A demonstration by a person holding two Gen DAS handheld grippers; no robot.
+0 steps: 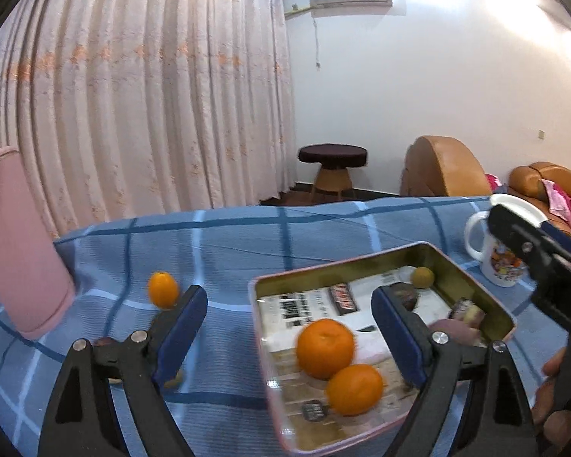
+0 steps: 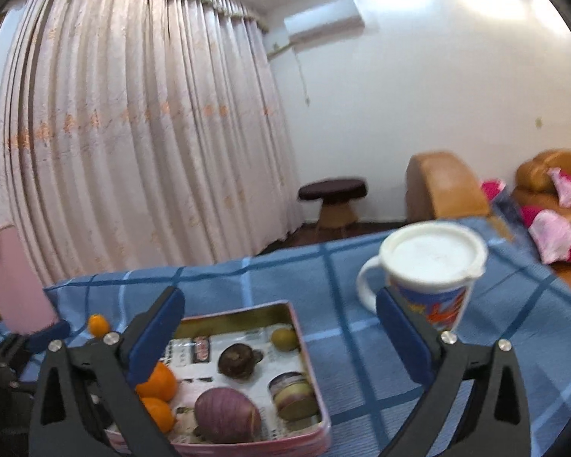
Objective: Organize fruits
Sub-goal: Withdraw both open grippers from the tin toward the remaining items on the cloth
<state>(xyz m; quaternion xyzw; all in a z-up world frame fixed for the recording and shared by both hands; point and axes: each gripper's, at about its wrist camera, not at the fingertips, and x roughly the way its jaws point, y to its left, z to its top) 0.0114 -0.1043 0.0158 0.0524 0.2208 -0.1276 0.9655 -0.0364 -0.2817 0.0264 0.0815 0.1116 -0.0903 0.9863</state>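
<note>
Left wrist view: left gripper (image 1: 289, 327) spread, empty, above tin (image 1: 472, 285) holding two oranges (image 1: 325, 348); kumquat (image 1: 163, 289) left of tin, likely uncollected. Right gripper (image 2: 281, 337) spread, empty.

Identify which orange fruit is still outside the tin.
The small oval orange fruit lying on the blue checked cloth, left of the tin; the two round oranges sit inside it.

We saw our left gripper (image 1: 285, 327) spread wide with nothing between its pads, over the tin tray (image 1: 460, 266) holding two oranges (image 1: 325, 347) (touching each other). A small orange fruit (image 1: 163, 288) lay apart on the blue checked cloth (image 1: 247, 236).
</note>
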